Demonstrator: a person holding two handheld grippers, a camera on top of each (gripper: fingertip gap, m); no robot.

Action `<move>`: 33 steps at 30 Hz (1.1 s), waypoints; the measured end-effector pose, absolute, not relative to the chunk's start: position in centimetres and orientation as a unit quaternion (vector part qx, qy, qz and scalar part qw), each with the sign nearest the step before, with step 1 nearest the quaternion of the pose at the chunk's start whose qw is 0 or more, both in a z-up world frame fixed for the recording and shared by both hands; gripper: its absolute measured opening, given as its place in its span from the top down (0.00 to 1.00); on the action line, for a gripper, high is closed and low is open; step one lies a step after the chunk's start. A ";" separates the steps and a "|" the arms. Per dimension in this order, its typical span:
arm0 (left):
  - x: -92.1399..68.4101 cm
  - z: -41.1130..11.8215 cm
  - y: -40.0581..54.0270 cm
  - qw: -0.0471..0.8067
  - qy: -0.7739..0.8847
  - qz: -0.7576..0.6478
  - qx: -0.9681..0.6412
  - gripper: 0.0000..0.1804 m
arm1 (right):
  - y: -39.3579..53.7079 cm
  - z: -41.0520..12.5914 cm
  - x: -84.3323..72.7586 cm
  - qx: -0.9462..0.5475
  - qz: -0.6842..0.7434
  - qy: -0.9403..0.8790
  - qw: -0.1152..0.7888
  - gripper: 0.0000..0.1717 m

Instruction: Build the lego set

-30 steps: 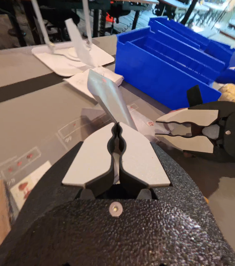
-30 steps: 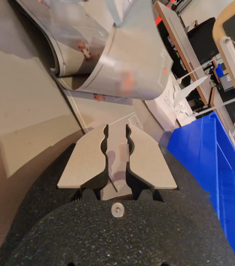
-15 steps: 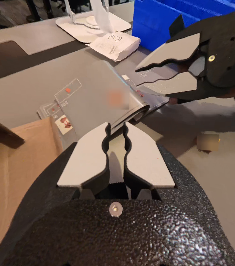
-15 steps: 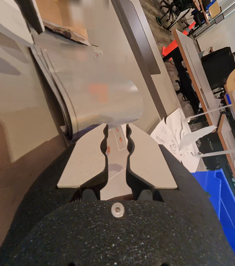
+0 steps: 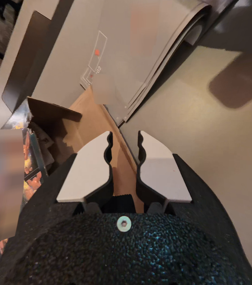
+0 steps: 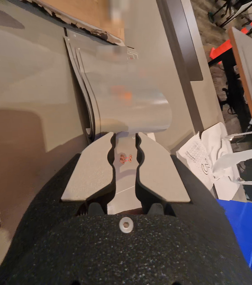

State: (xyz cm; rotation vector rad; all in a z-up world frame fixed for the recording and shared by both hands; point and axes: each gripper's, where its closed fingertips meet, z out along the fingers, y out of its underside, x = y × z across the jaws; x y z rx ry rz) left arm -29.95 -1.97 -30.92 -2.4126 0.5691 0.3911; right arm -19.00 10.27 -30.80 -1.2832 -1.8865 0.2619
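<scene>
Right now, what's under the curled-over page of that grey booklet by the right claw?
Under the curled page lies a flat grey page with a small drawing of reddish-brown bricks, seen between the open right claw. The rest of that page is covered by the curl.

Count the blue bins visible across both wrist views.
1 that is certain: a blue bin at the lower right edge of the right wrist view, beside the white paper bag. It is cropped, so more may lie out of frame. None appears in the left wrist view.
</scene>
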 end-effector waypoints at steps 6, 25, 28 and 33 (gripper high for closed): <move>-32.0 -33.7 -2.7 0.238 0.208 0.173 -0.933 0.87 | 10.0 -30.0 -18.4 -0.518 0.128 -0.760 0.371 0.85; -34.0 -33.3 -2.4 0.246 0.156 0.170 -0.941 0.99 | 10.6 -31.7 -21.4 -0.515 0.095 -0.782 0.337 0.85; -34.0 -32.8 -2.5 0.254 0.151 0.162 -0.942 0.99 | 10.5 -31.8 -21.4 -0.513 0.096 -0.785 0.333 0.85; -32.2 -32.3 -2.7 0.257 0.175 0.151 -0.938 0.98 | 10.4 -31.8 -21.4 -0.505 0.095 -0.792 0.329 0.86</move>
